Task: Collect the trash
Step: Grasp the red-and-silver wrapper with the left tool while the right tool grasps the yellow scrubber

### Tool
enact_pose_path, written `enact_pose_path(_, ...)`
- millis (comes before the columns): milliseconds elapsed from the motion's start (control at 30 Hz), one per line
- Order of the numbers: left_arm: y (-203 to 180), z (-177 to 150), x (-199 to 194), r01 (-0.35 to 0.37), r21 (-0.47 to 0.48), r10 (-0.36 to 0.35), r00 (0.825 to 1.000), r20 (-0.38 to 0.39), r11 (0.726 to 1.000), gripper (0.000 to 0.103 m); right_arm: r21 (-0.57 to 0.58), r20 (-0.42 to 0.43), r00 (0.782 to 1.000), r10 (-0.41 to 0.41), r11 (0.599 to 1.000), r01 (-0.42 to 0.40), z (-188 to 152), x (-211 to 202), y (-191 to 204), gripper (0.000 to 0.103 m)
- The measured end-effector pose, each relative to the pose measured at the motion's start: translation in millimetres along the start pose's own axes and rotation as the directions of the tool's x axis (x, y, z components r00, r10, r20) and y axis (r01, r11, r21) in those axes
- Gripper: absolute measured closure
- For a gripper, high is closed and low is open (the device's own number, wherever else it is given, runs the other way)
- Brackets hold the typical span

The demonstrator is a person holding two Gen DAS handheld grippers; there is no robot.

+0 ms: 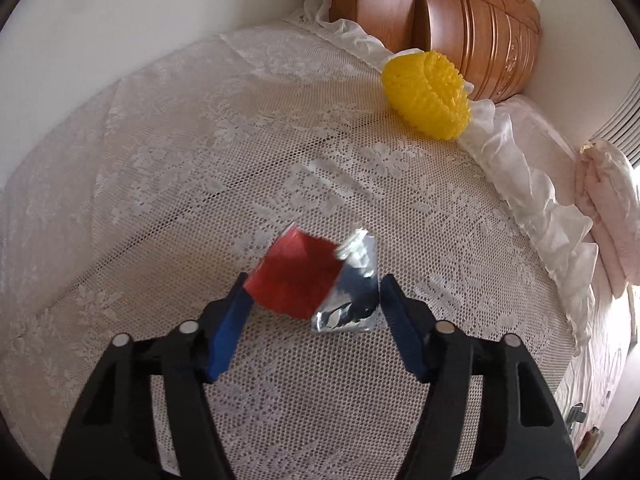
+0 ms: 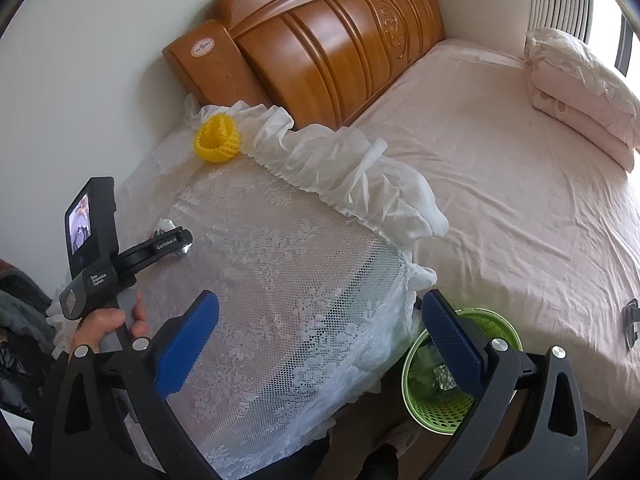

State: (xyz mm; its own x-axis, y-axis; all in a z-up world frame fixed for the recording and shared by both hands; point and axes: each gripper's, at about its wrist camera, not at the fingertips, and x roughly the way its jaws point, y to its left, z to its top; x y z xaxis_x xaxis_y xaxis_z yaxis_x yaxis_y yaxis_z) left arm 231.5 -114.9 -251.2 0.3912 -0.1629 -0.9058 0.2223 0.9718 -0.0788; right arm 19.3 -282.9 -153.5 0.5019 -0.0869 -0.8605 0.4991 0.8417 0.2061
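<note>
A crumpled red and silver foil wrapper (image 1: 316,280) lies on the lace-covered table (image 1: 160,160). My left gripper (image 1: 314,282) points down at it, and both blue pads touch its sides, the left on the red part, the right on the foil. In the right wrist view the left gripper (image 2: 176,240) hides most of the wrapper (image 2: 166,224). A yellow foam net (image 1: 426,94) sits at the far table edge. My right gripper (image 2: 320,298) hangs open over the near table corner with nothing between its fingers. Beneath its right finger stands a green basket (image 2: 496,328) with trash in it.
A bed (image 2: 500,200) with a pink sheet stands right of the table, with a wooden headboard (image 2: 320,40) and a folded quilt (image 2: 580,92). A white wall bounds the table's left and far sides. A hand (image 2: 108,324) holds the left gripper's handle.
</note>
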Motion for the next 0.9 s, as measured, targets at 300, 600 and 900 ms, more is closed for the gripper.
enact_pose_path(300, -2, 4, -3, 0.015, 0.017, -0.015, 1.0, -0.007, 1.0, 0.066, -0.017, -0.008, 1.0, -0.001, 1.0, 0.001, 1, 6, 3, 0.002)
enact_pose_path(600, 18, 15, -27, 0.043, 0.03, -0.044, 0.998, 0.037, 0.999, 0.067, -0.204, 0.032, 0.999, 0.014, 0.979, -0.007, 65, 61, 62, 0.002)
enact_pose_path(900, 56, 22, -52, 0.059, 0.051, -0.062, 0.996, 0.064, 0.997, 0.067, -0.372, 0.014, 1.0, -0.016, 0.928, 0.02, 151, 204, 168, 0.003)
